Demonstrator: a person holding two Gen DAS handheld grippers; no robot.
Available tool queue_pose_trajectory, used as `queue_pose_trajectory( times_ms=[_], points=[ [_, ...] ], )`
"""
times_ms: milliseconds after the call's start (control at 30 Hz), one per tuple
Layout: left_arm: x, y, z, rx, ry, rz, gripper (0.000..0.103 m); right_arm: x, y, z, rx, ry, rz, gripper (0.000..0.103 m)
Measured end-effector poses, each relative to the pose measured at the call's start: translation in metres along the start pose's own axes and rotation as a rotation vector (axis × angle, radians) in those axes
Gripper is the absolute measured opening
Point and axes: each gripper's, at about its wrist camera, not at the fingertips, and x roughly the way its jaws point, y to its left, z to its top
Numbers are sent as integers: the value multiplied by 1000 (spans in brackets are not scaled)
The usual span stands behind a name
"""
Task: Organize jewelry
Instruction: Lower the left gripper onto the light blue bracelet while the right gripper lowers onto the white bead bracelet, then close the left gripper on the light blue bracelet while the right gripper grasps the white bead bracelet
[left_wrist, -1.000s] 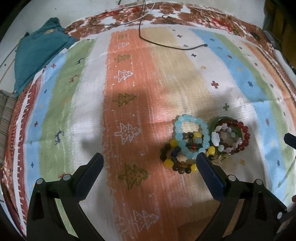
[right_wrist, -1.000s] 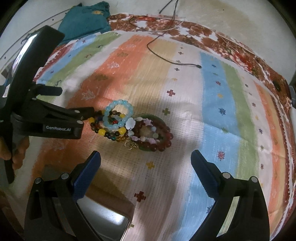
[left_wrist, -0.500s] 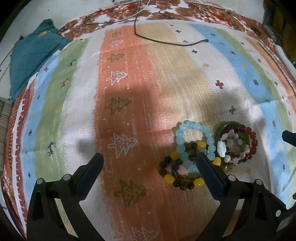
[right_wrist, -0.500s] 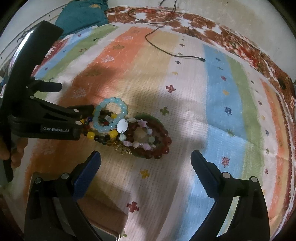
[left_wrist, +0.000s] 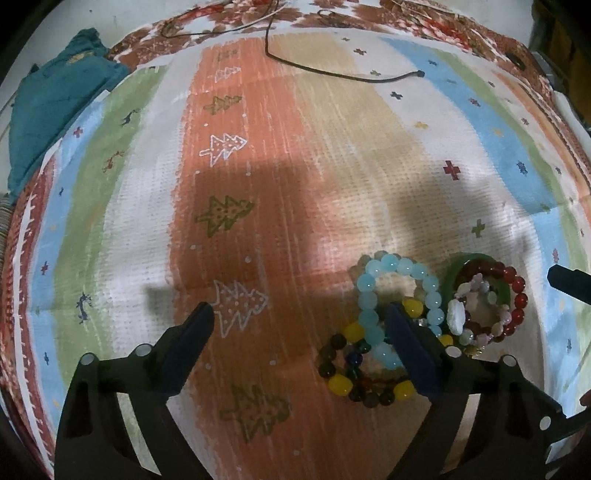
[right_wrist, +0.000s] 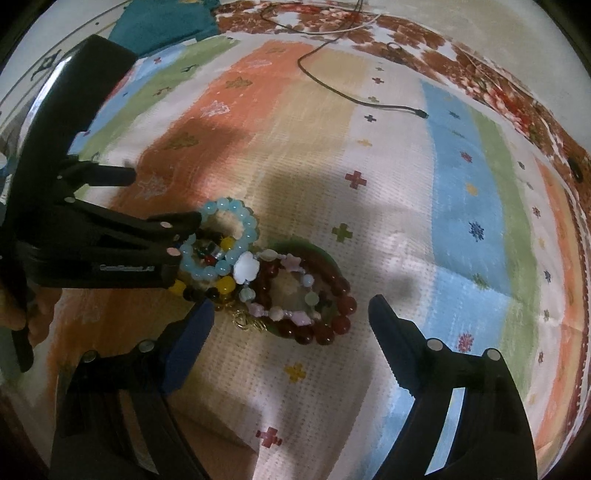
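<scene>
A pile of bead bracelets lies on the striped mat (left_wrist: 295, 155). It holds a light blue bracelet (left_wrist: 369, 282), a dark one with yellow beads (left_wrist: 340, 384), a green bangle (left_wrist: 454, 273), a red bead bracelet (left_wrist: 517, 295) and a pink-white one (left_wrist: 458, 317). My left gripper (left_wrist: 297, 314) is closing with bare mat between its jaws. Its right finger (left_wrist: 406, 343) lies over the light blue ring. My right gripper (right_wrist: 291, 308) is closing around the red bracelet (right_wrist: 325, 332) and green bangle (right_wrist: 295, 245). Its pads are apart from the beads.
A teal cloth (left_wrist: 48, 107) lies at the mat's far left corner. A thin black cable (left_wrist: 332, 74) runs across the far part of the mat. A brown flowered border (right_wrist: 480, 74) rims the mat. A person's hand (right_wrist: 40, 310) holds the left gripper's handle.
Both grippers have sunk toward the bracelet pile and their jaws have narrowed a little. The left gripper's right finger now covers part of the light blue bracelet.
</scene>
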Motion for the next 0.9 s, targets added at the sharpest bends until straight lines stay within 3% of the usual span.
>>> queue_pose_trajectory(
  times_ms=[133,567,633,900],
  points=[
    [3,-3,2,9,3,-5,85,4,6,2,-26,11,5,70],
    [12,-9,6,31,11,-1,69,22,12,-2,-56,85,16,48],
    [13,-9,7,25,5,2,61,25,12,-4,-58,98,11,44],
    [18,-13,6,39,9,0,48,25,13,-5,-63,102,21,33]
  ],
)
